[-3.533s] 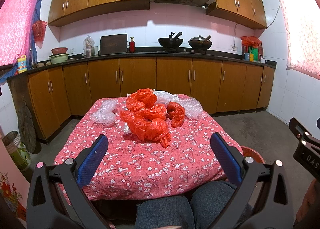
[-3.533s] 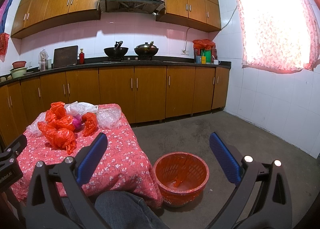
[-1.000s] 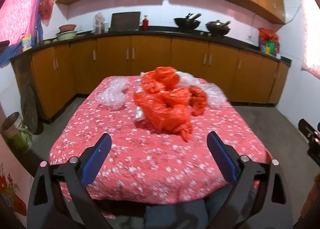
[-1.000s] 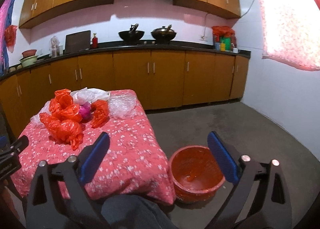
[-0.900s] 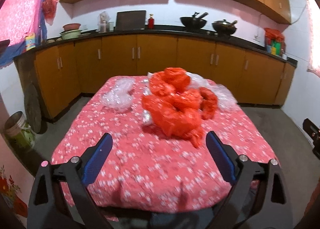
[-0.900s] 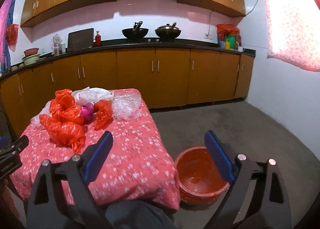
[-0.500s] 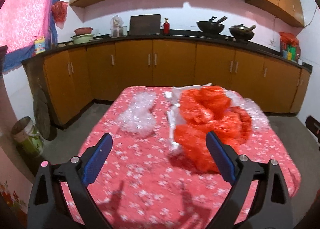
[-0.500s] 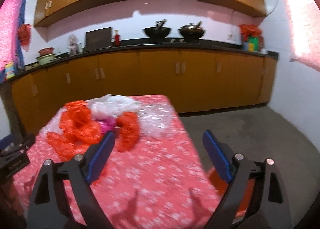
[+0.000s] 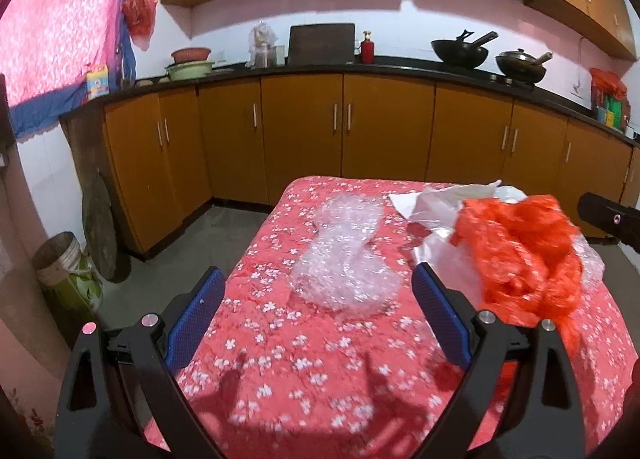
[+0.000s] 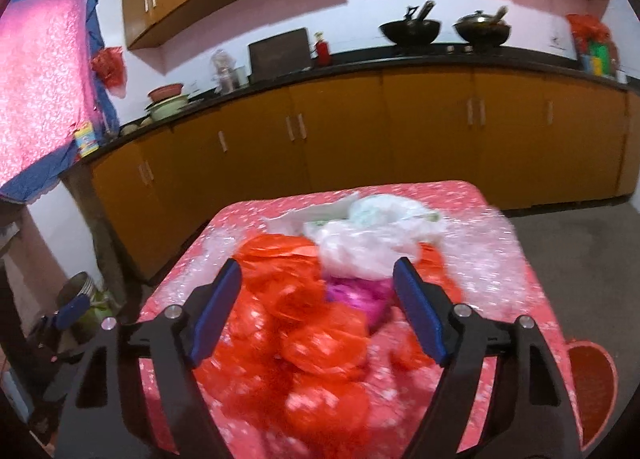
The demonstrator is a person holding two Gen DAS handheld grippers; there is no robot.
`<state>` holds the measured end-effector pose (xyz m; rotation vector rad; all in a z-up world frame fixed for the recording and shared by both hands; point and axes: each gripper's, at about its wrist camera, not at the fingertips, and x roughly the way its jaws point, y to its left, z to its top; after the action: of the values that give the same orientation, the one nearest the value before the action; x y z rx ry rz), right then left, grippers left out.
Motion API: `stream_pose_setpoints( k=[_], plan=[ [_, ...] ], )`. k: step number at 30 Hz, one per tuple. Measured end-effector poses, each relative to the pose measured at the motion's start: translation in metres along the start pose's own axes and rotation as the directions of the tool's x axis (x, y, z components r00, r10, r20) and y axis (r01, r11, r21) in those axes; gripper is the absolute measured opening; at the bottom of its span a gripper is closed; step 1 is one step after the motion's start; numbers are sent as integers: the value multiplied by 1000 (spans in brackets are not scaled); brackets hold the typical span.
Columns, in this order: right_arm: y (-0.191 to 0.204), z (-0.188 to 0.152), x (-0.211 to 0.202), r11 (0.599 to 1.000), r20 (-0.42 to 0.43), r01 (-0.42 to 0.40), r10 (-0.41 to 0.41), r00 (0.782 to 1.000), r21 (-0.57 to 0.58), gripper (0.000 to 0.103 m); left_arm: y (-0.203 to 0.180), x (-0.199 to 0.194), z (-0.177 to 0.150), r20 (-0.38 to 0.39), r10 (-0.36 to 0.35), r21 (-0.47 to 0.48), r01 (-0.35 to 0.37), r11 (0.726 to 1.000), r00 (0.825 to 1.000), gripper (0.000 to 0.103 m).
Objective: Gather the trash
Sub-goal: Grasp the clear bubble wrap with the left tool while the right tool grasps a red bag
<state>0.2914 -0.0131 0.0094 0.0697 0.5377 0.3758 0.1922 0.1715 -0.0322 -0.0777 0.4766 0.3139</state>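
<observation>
A heap of trash lies on the table with the red flowered cloth (image 9: 304, 375). Clear bubble wrap (image 9: 344, 255) lies straight ahead of my open, empty left gripper (image 9: 320, 319). Crumpled orange plastic bags (image 9: 524, 255) and white plastic (image 9: 444, 199) lie to its right. In the right wrist view my open, empty right gripper (image 10: 316, 311) hovers over the orange bags (image 10: 304, 323), with white plastic (image 10: 368, 243) and a pink bag (image 10: 356, 295) just beyond, and the cloth (image 10: 520, 299) around them. The orange waste basket (image 10: 592, 391) stands on the floor at the right.
Wooden kitchen cabinets (image 9: 384, 131) under a black counter run behind the table. A bucket (image 9: 64, 279) and a round board (image 9: 100, 227) stand on the floor at the left. The right gripper's tip (image 9: 608, 219) shows at the right edge of the left wrist view.
Both grippers have moved forward over the table and closer to the heap. The left one has swung left toward the bubble wrap. The right one has swung left over the orange bags.
</observation>
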Motion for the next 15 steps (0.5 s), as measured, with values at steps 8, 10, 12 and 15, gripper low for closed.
stream_pose_setpoints(
  k=[8,10,12,15],
  plan=[
    [16,-8,40,995,-81,7,-14,997,-96,41,9,29,3,-44,3,2,-2,1000,999,94],
    [15,-9,41,994,-75,3,-11,997,-108,31,8,33,3,-48,1,11,-1,1000,999,94],
    [13,-8,37,993,-48,2,-8,999,-121,25,7,38,4,-54,-3,14,4,1000,999,94],
    [9,-5,28,992,-6,10,-10,1000,-128,20,5,45,6,-63,-15,13,15,1000,998,94]
  ],
)
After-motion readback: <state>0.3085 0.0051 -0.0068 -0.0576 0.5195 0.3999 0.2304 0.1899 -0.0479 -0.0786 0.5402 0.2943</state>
